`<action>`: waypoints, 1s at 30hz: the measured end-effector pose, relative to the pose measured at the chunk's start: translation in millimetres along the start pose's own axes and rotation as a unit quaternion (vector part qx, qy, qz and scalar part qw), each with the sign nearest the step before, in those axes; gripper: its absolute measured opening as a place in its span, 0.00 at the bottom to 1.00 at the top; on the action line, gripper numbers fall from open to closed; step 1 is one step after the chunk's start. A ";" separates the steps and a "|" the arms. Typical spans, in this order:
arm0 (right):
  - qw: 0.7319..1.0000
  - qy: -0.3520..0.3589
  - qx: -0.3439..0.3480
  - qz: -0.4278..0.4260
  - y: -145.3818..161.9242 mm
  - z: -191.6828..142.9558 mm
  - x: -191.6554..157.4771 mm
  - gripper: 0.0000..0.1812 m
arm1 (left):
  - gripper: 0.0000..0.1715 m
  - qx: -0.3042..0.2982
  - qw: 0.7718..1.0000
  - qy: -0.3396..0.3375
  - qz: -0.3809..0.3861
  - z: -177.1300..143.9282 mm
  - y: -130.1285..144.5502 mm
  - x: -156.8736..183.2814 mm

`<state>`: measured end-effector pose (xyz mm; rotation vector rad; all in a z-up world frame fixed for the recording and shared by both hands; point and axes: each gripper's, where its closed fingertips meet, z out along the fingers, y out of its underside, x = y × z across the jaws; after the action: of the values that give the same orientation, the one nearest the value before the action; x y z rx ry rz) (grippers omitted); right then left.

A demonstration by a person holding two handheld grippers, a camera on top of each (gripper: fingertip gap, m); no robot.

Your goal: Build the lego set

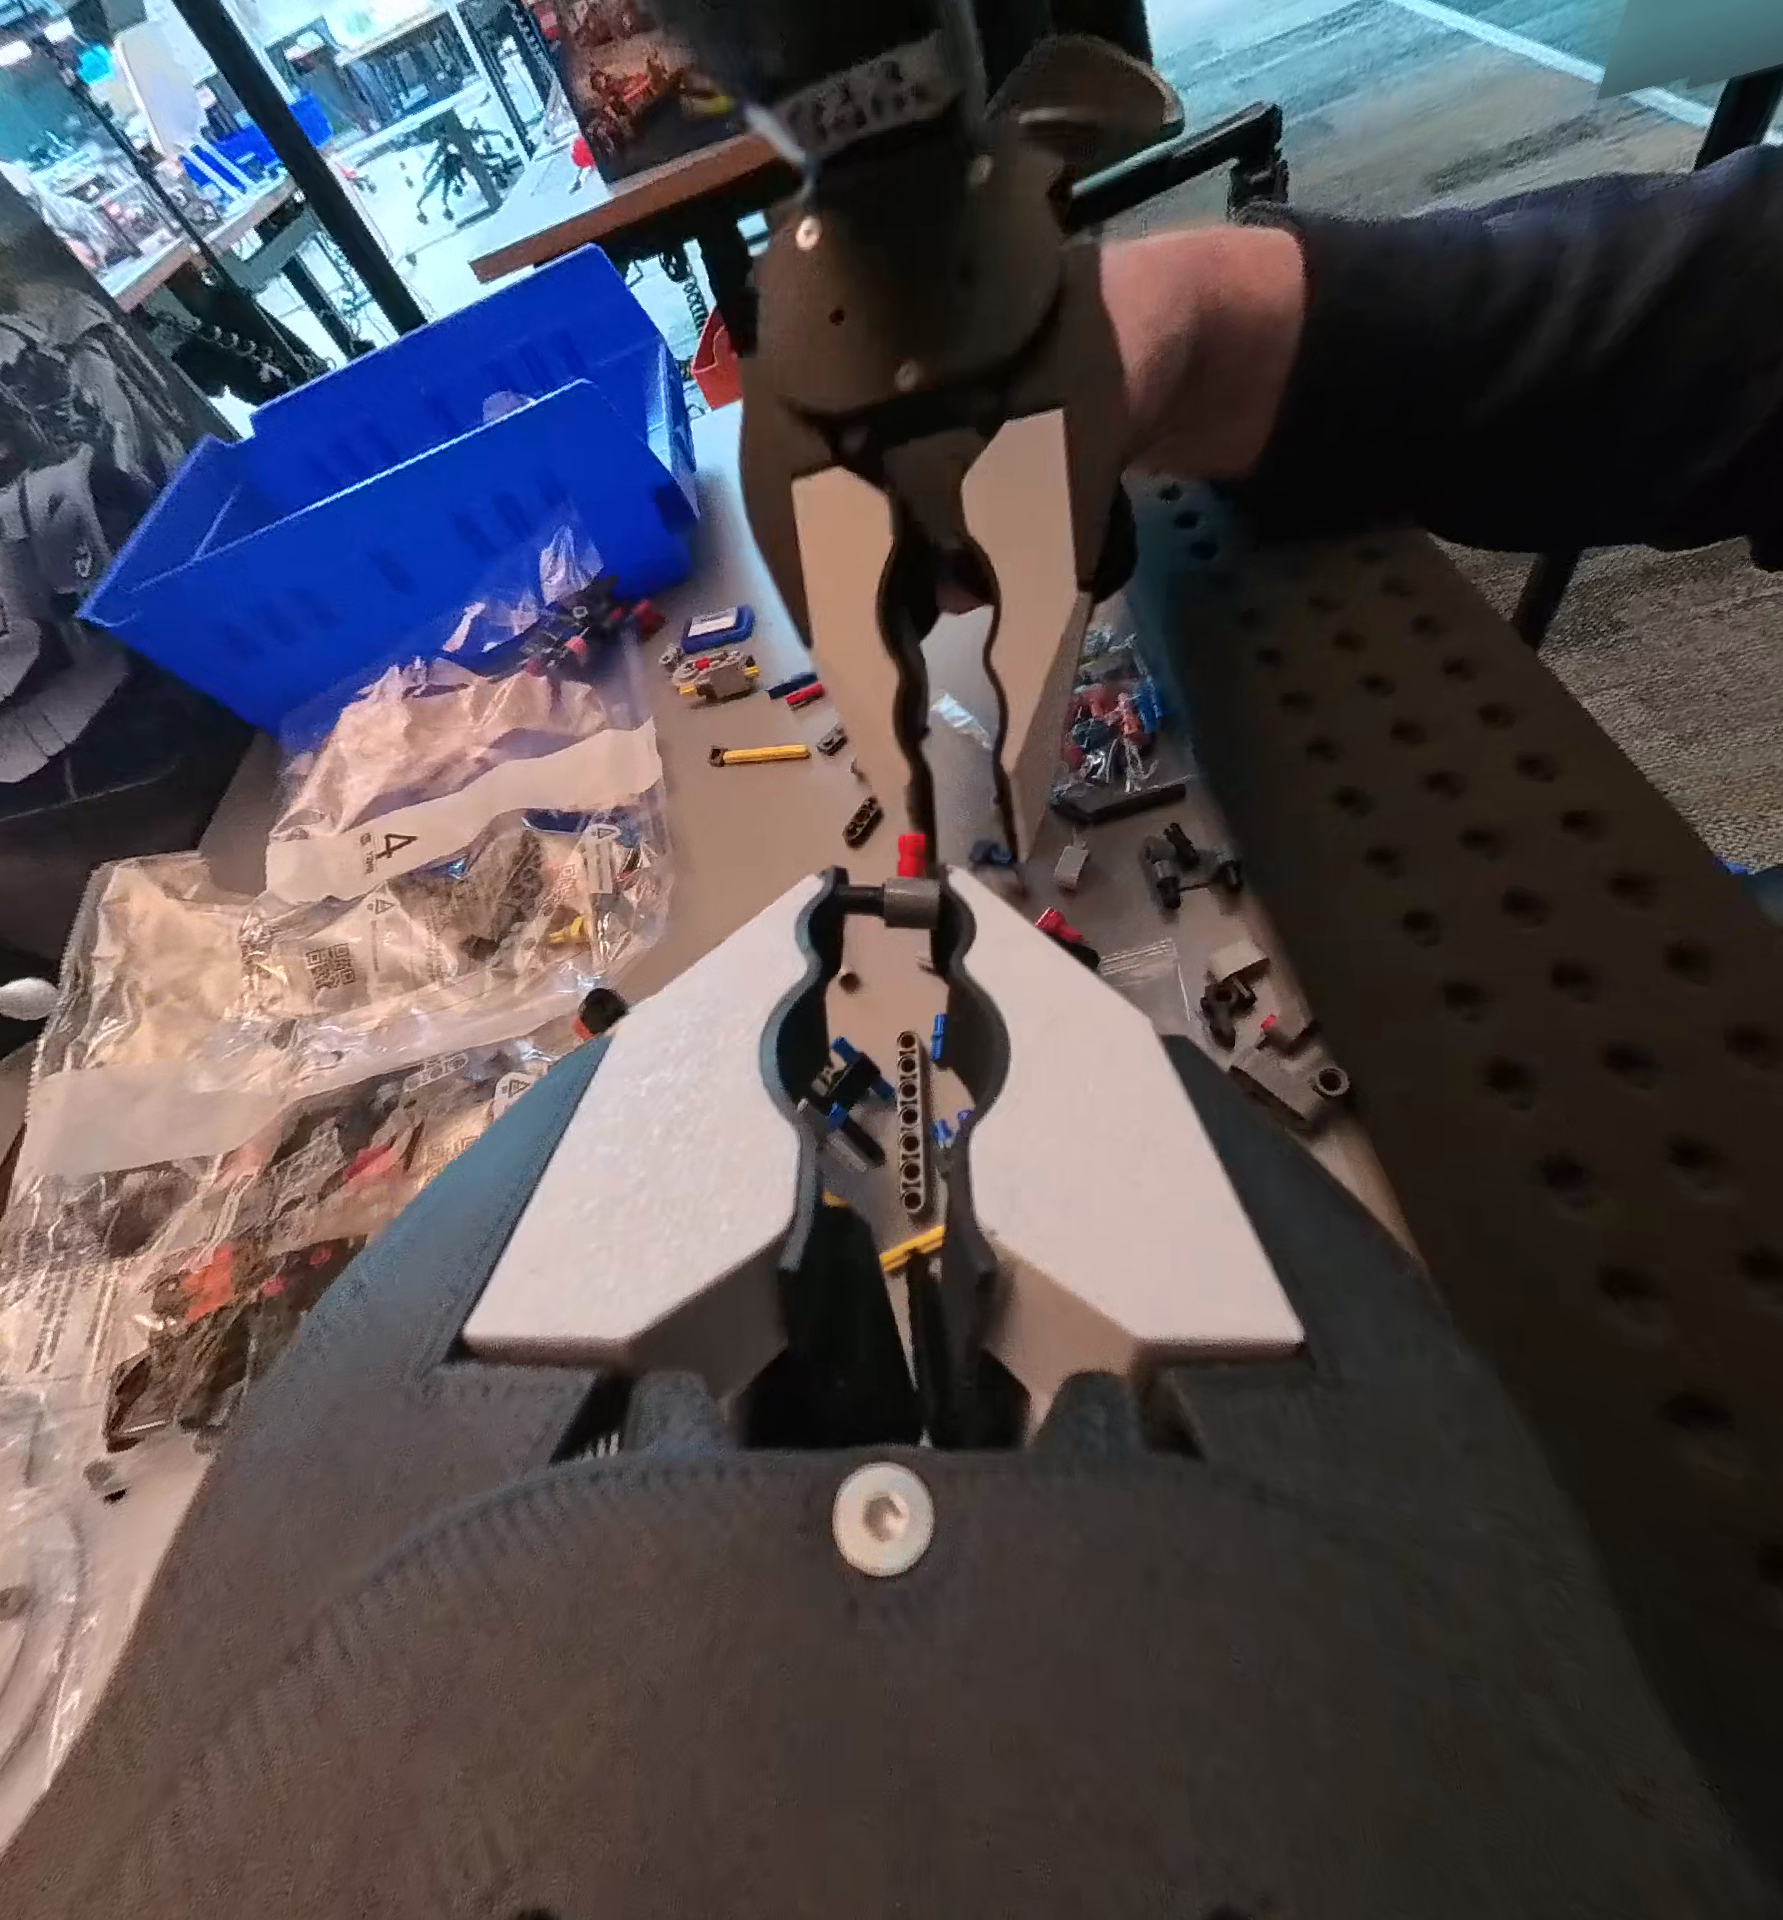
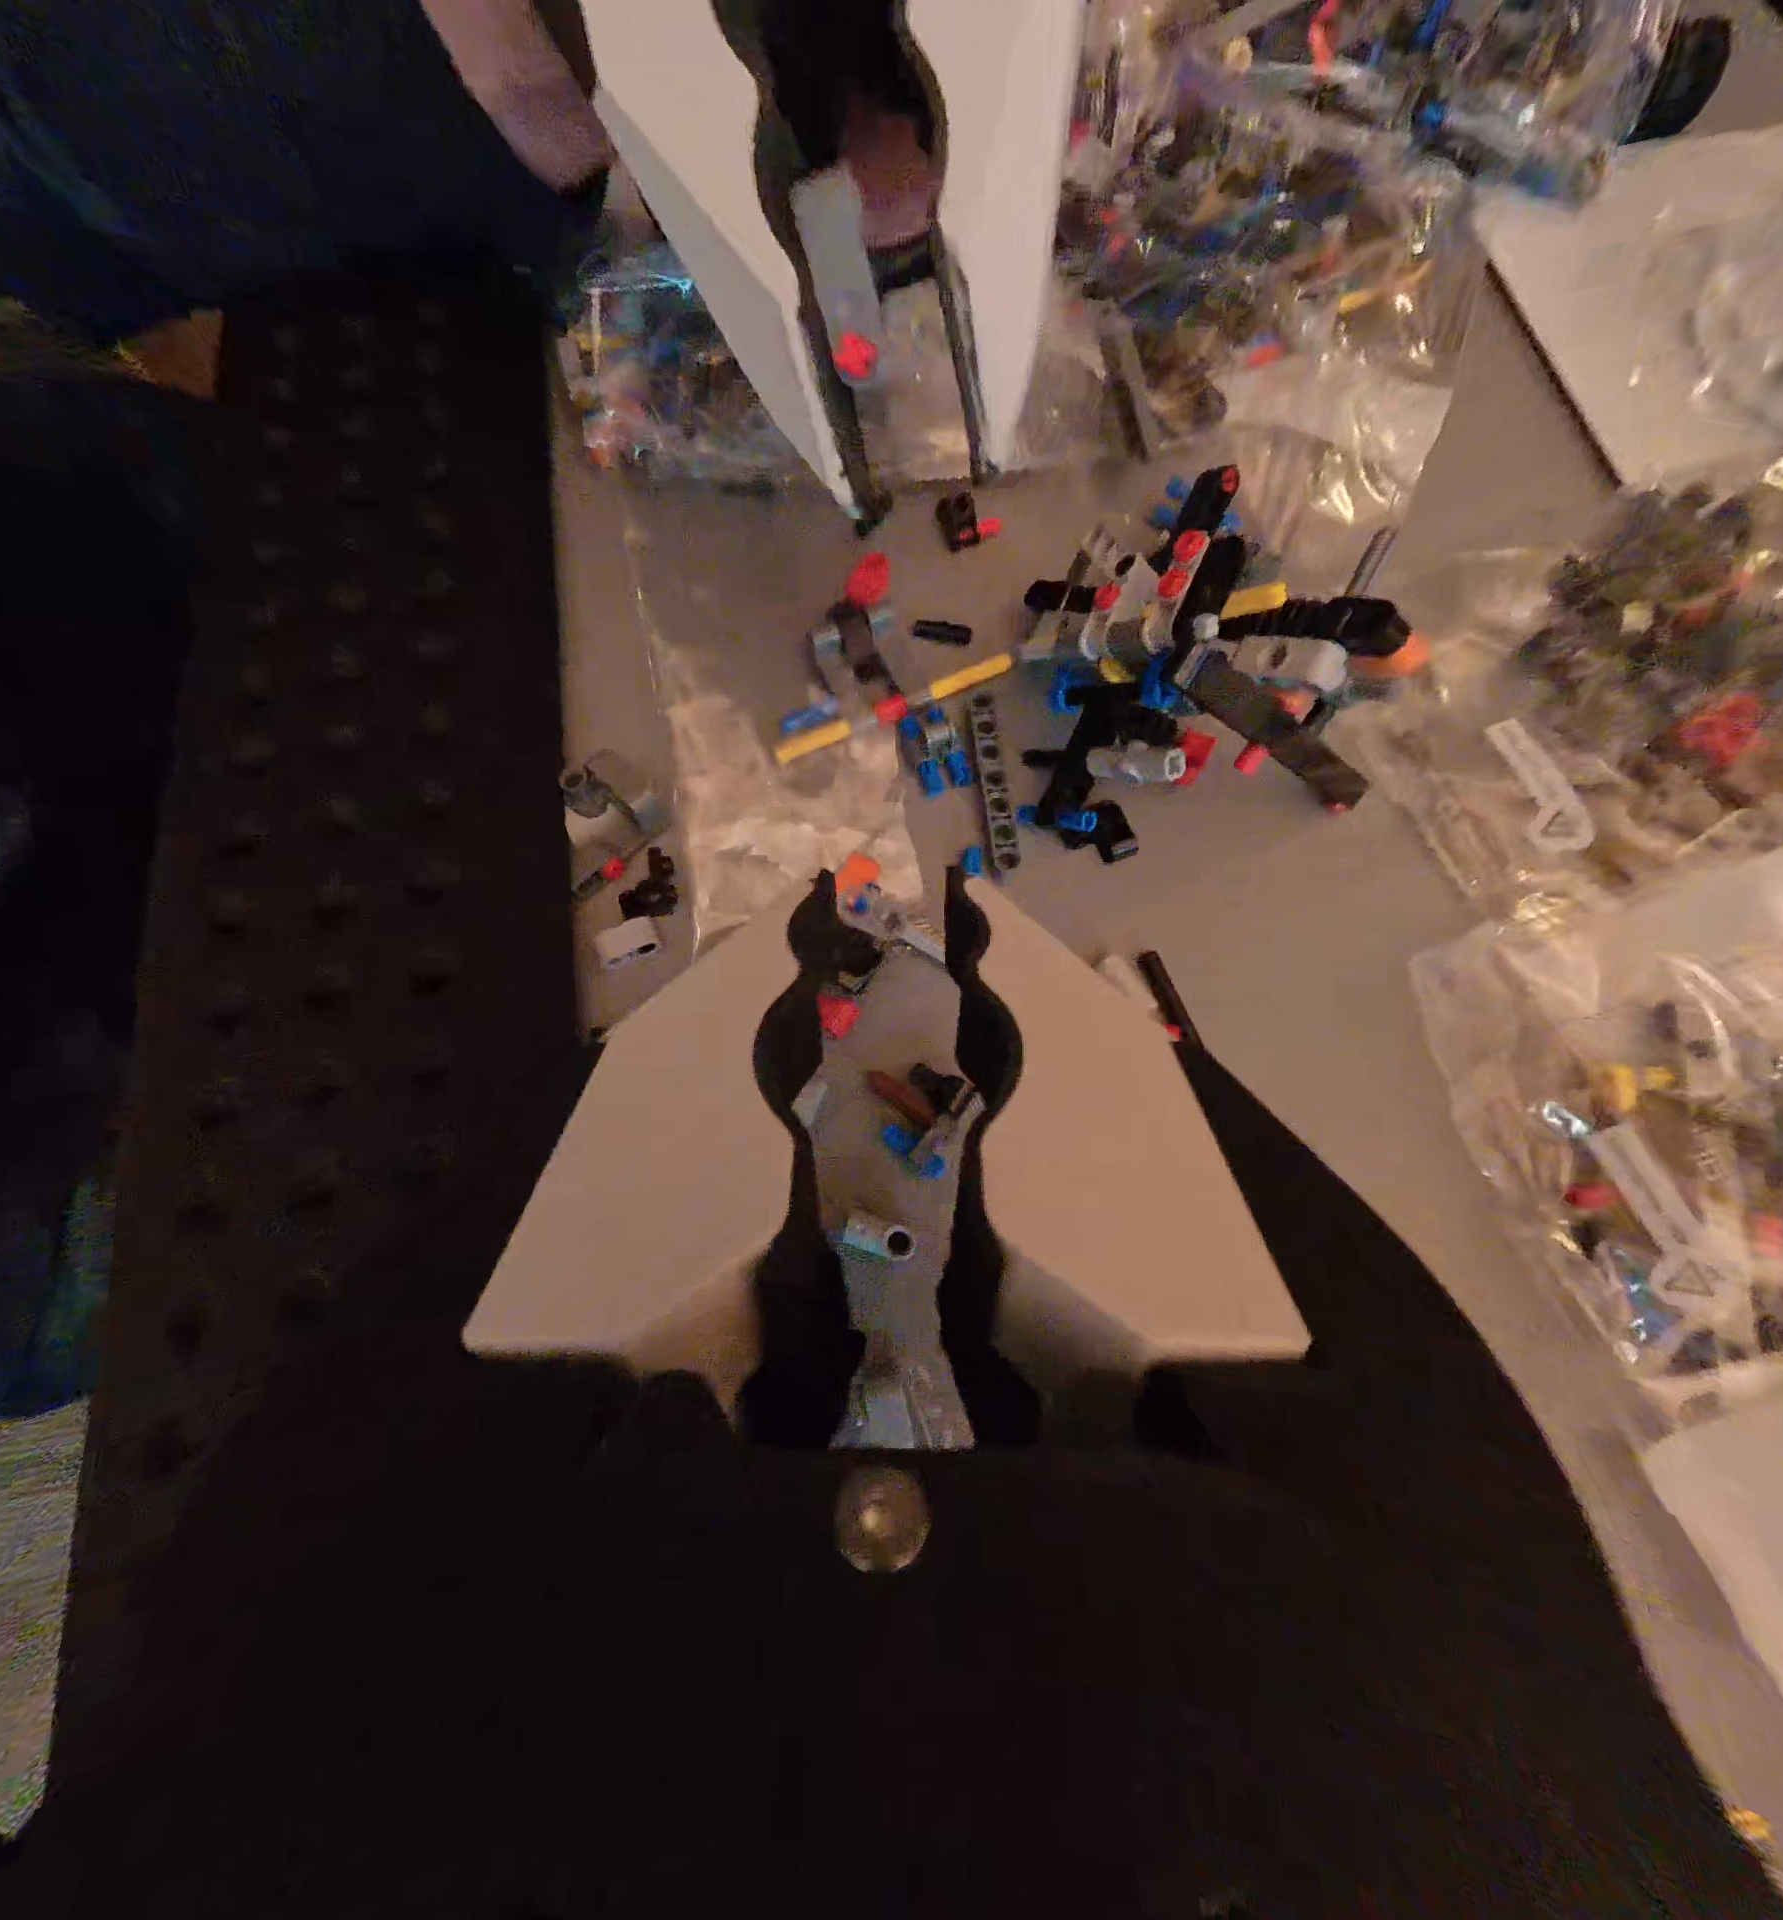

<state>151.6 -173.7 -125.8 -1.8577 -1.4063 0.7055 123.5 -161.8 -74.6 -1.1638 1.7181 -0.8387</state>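
Note:
My left gripper (image 1: 895, 885) is shut on a small grey connector (image 1: 910, 902) with a black pin on its left side and a red pin (image 1: 908, 852) on top. It holds the piece above the grey table (image 1: 752, 842). In the right wrist view the left gripper (image 2: 923, 488) shows at the top with the grey piece and its red pin (image 2: 854, 353) between its fingers. My right gripper (image 1: 965, 847) comes down from above, just behind the left tips. Its jaws stand a little apart and I see nothing between them (image 2: 892, 891). A partly built model (image 2: 1178, 665) lies on the table.
Loose pieces lie around: a dark holed beam (image 1: 908, 1112), a yellow axle (image 1: 762, 753), small pins. Clear parts bags (image 1: 430, 883) (image 2: 1645, 1174) lie at the left; blue bins (image 1: 399, 540) stand behind. A black perforated board (image 1: 1489, 935) borders the table. A person's hand (image 1: 1209, 343) holds the right gripper. My right fingertips sit around 6 cm from my left ones.

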 end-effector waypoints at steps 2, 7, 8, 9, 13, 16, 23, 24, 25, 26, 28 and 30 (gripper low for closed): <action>1.000 0.004 -0.001 -0.005 0.6 0.6 0.8 0.07 | 0.09 0.000 1.000 -0.001 0.003 0.7 0.2 0.1; 0.998 0.008 0.062 0.002 -21.3 -9.8 2.6 0.06 | 0.09 -0.008 1.000 -0.013 0.014 5.6 1.4 -0.7; 0.997 0.003 0.077 0.005 -27.0 -10.5 1.2 0.05 | 0.09 -0.011 1.000 -0.017 0.020 6.9 1.1 -0.7; 0.996 -0.006 0.089 0.011 -32.0 -9.5 -1.4 0.05 | 0.09 -0.015 0.999 -0.021 0.028 8.8 1.3 -0.6; 0.993 -0.006 0.116 0.015 -45.0 -7.8 -1.6 0.08 | 0.09 -0.037 0.997 -0.027 0.056 18.2 4.8 3.3; 0.991 0.017 0.131 -0.006 -52.0 -11.6 0.2 0.06 | 0.09 -0.039 0.997 -0.027 0.056 21.9 4.6 4.5; 0.991 0.044 0.119 -0.047 -54.6 -8.0 -2.7 0.03 | 0.09 -0.042 0.997 -0.029 0.054 22.8 5.9 3.3; 0.990 0.050 0.124 -0.050 -56.6 -9.7 -2.2 0.04 | 0.09 -0.039 0.997 -0.030 0.052 22.5 5.1 2.8; 0.988 0.056 0.131 -0.061 -59.8 -11.8 -3.7 0.03 | 0.09 -0.035 0.998 -0.030 0.049 22.0 3.6 2.7; 0.987 0.057 0.132 -0.068 -60.6 -12.0 -4.9 0.01 | 0.09 -0.033 0.998 -0.032 0.050 21.5 2.5 2.2; 0.990 0.061 0.112 -0.060 -54.7 -7.5 -1.6 0.01 | 0.09 -0.046 0.997 -0.036 0.053 22.4 6.5 1.1; 0.990 0.064 0.106 -0.067 -53.7 -6.4 -2.4 0.01 | 0.09 -0.051 0.997 -0.032 0.055 23.5 8.6 2.9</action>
<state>124.3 -168.0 -79.4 -1.5991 -1.3062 0.6306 141.6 -163.0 -92.2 -1.1399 1.7717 -0.6463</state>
